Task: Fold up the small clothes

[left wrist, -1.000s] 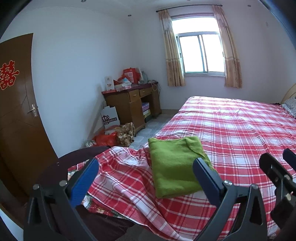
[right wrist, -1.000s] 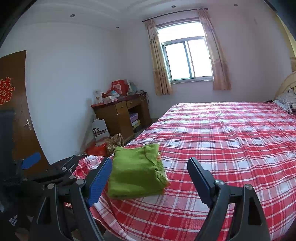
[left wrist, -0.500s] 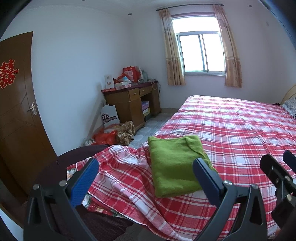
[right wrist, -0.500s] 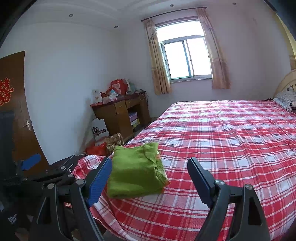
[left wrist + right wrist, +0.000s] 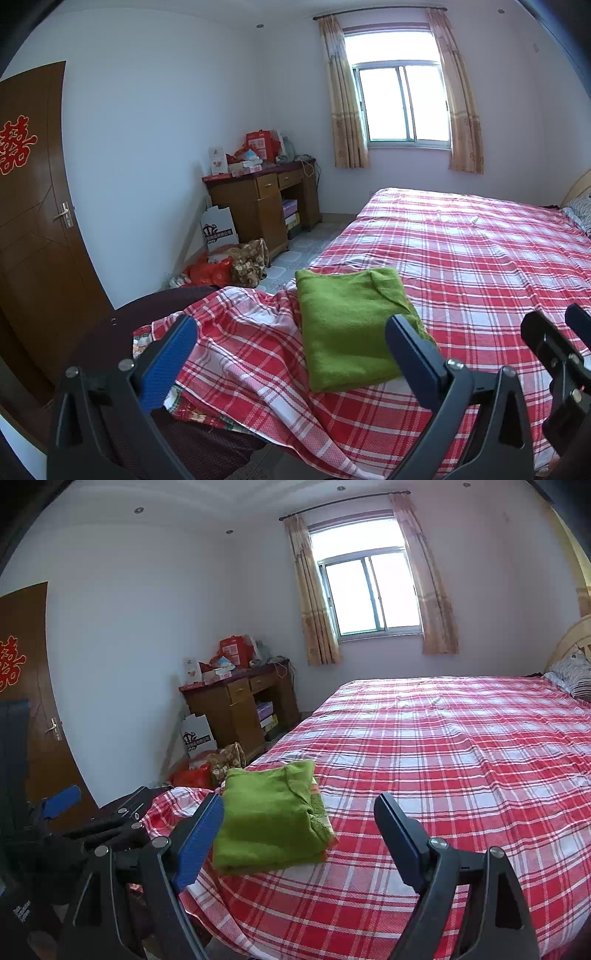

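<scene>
Here the left gripper [image 5: 291, 354] hangs above the near corner of the bed [image 5: 480, 258], its jaws spread wide and grasping nothing. Ahead of them, lying across the gap and closer to the right-hand finger, sits the green garment [image 5: 351, 328], folded into a thick rectangle on the red plaid sheet [image 5: 461, 240]; that finger's tip overlaps the garment's near right edge in the left wrist view, though contact cannot be told. Under the left-hand finger the sheet is rumpled and hangs over a dark rounded edge.

The right gripper [image 5: 299, 830] is likewise released, jaws wide apart and empty. From its camera the green garment [image 5: 269, 819] lies just ahead of the left-hand finger, mostly outside the centre of the gap, with flat plaid sheet between the fingers. The left gripper's frame [image 5: 110, 819] shows further left of these jaws. Far ahead stand a wooden desk [image 5: 240, 701] and a curtained window [image 5: 369, 594].
</scene>
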